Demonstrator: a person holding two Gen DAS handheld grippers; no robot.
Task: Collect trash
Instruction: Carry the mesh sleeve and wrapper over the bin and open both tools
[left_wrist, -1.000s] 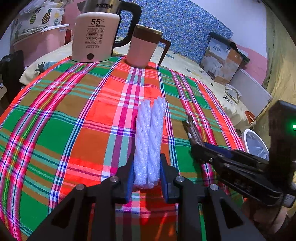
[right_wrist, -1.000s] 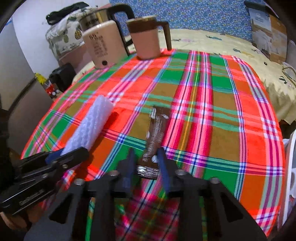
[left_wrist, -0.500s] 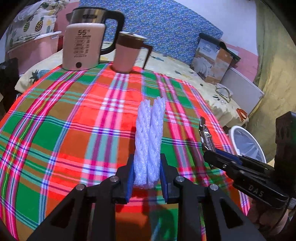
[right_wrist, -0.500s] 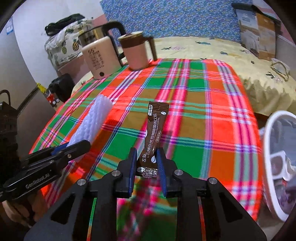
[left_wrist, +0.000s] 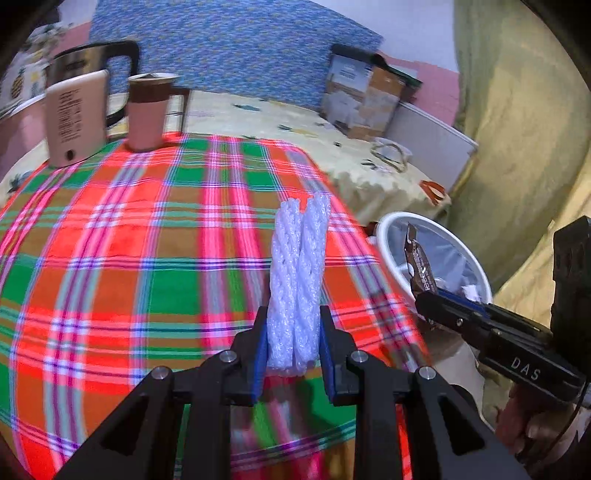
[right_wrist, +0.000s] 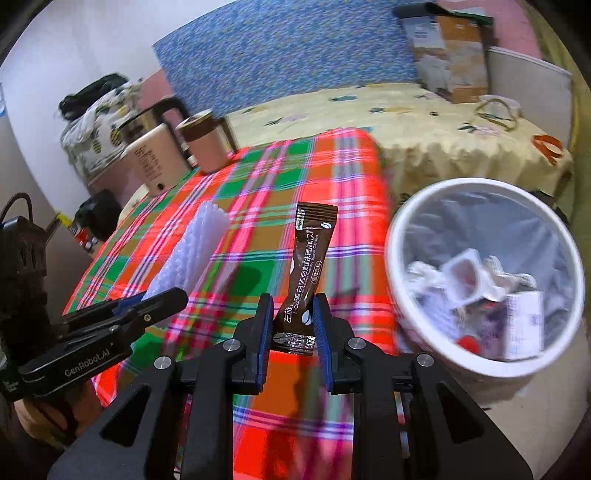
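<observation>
A white foam net sleeve (left_wrist: 297, 273) is clamped in the left gripper (left_wrist: 293, 347) above the plaid tablecloth (left_wrist: 129, 240), a brown coffee sachet (right_wrist: 306, 273) is pinched in the right gripper (right_wrist: 293, 328), and the white trash bin (right_wrist: 480, 365) is seen at three o'clock.

We see a plaid-clothed table (left_wrist: 110, 258) near us, a yellow-sheeted bed (right_wrist: 424, 122) beyond it, and a blue patterned panel (left_wrist: 236, 55) against the far white wall (right_wrist: 92, 44).

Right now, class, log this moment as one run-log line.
left gripper: shut on white foam net sleeve | right gripper: shut on brown coffee sachet | white round bin: holds trash, beside plaid tablecloth
</observation>
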